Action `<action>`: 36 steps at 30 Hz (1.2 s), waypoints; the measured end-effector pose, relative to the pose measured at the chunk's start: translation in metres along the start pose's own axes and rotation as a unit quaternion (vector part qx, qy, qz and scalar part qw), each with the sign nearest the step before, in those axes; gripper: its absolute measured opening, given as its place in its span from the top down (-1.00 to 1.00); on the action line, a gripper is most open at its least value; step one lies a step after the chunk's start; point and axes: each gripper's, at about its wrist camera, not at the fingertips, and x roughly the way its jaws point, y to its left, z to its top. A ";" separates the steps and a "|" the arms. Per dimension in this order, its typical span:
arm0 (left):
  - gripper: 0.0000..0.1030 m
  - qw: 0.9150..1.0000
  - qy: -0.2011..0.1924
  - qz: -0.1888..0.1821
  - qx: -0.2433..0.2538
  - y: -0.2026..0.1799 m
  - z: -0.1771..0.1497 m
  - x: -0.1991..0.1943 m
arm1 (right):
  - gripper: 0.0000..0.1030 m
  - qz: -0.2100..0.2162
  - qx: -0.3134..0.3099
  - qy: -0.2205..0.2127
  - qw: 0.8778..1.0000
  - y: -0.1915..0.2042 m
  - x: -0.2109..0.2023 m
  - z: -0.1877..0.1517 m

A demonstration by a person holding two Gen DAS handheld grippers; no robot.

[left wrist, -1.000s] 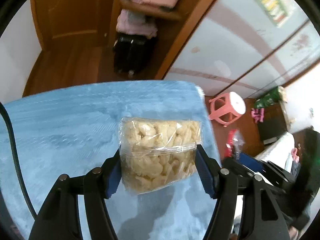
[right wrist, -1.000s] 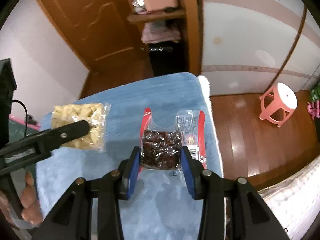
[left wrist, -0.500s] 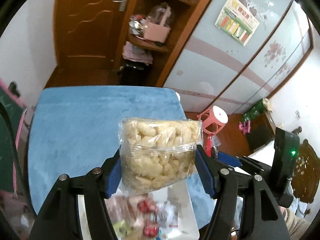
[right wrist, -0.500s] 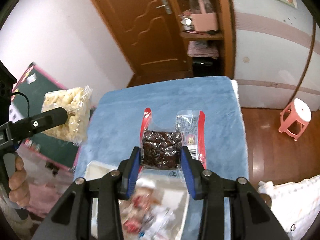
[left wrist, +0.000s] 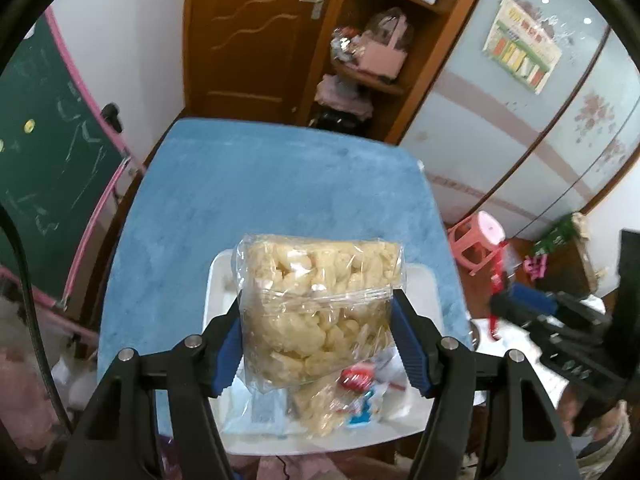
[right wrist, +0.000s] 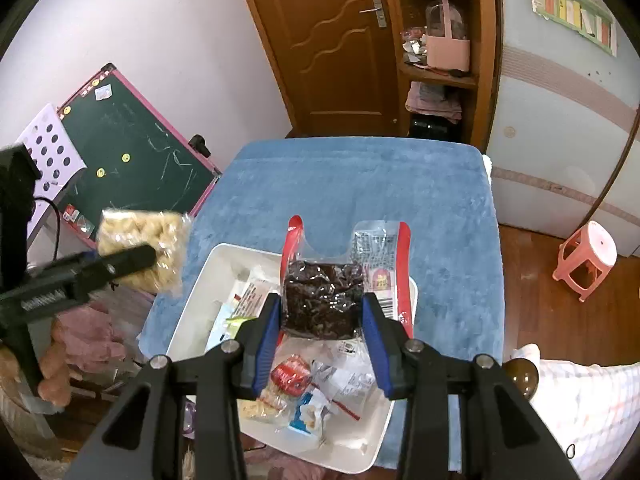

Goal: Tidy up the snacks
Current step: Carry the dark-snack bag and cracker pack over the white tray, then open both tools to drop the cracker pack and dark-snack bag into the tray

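Note:
My left gripper [left wrist: 318, 344] is shut on a clear bag of pale puffed snacks [left wrist: 320, 300] and holds it in the air above a white tray [left wrist: 216, 280] of mixed snack packets. My right gripper [right wrist: 320, 328] is shut on a red-edged clear packet of dark dried fruit [right wrist: 324, 300], also held above the white tray [right wrist: 204, 276]. In the right wrist view the left gripper and its puffed-snack bag [right wrist: 140, 248] hang left of the tray, beyond the table edge.
The tray sits at the near end of a blue-covered table [right wrist: 360, 184]. A green chalkboard [right wrist: 136, 152] leans at the left. A pink stool [right wrist: 588, 256] stands on the wooden floor at the right. A wooden door and shelves are behind.
Both grippers have risen and pulled back from the table with their packets still held. The white tray of snacks has come into view beneath them.

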 end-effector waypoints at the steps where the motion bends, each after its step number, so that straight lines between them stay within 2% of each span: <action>1: -0.27 1.000 0.004 0.003 -0.001 0.002 -0.005 0.001 | 0.20 0.000 -0.001 0.002 1.000 0.002 -0.001 -0.002; 7: -0.27 1.000 0.008 0.012 0.003 0.000 -0.022 0.003 | 0.20 -0.006 -0.012 0.003 1.000 0.012 -0.004 -0.009; 14: -0.27 0.999 -0.006 0.028 0.023 -0.014 -0.023 0.001 | 0.19 -0.005 -0.014 0.003 1.000 0.017 -0.005 -0.014; 28: -0.32 0.998 0.000 0.035 0.045 -0.030 -0.022 0.017 | 0.17 -0.020 -0.023 0.008 0.999 0.024 0.002 -0.015; 30: -0.40 0.998 0.000 0.039 0.047 -0.030 -0.023 0.020 | 0.16 -0.020 -0.023 0.016 0.999 0.023 0.006 -0.015; 32: -0.72 0.998 -0.001 0.038 0.048 -0.031 -0.023 0.021 | 0.16 -0.015 -0.018 0.027 0.999 0.022 0.010 -0.015; 34: -0.95 0.998 -0.006 0.039 0.048 -0.032 -0.023 0.021 | 0.16 -0.009 -0.014 0.034 0.999 0.021 0.013 -0.017; 36: -0.99 0.998 -0.001 0.038 0.049 -0.032 -0.023 0.024 | 0.12 -0.007 -0.012 0.038 0.999 0.022 0.014 -0.018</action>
